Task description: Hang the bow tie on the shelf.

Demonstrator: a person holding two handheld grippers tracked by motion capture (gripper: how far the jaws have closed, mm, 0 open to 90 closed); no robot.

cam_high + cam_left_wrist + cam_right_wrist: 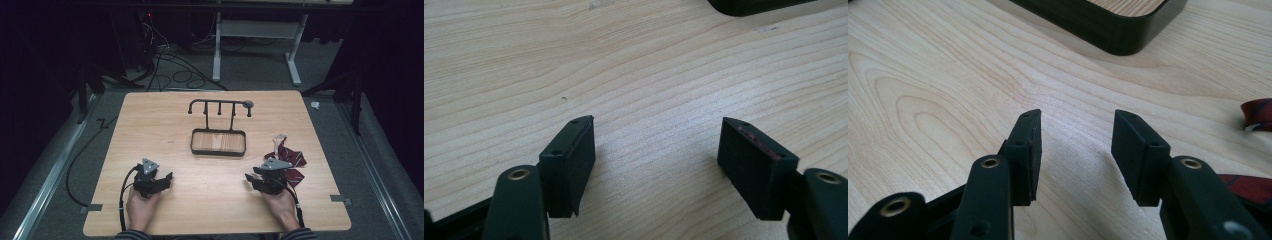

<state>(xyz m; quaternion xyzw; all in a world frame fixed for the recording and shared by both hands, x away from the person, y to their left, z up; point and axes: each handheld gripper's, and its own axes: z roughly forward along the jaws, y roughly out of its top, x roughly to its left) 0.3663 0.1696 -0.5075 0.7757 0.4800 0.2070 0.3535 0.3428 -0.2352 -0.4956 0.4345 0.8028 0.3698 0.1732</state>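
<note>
The left gripper (167, 177) rests lower left on the table (150, 115). The right gripper (248, 178) sits lower right, beside the red tie (296, 161).

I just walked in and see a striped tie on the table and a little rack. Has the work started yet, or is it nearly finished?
It looks barely begun. Done: nothing visible; the rack has bare pegs and its tray holds nothing. In hand: nothing; the left claw and right claw both stand open over bare wood. Left: the red striped tie lies crumpled beside the right claw, untouched, so probably picking it up and hanging it remains.
</note>
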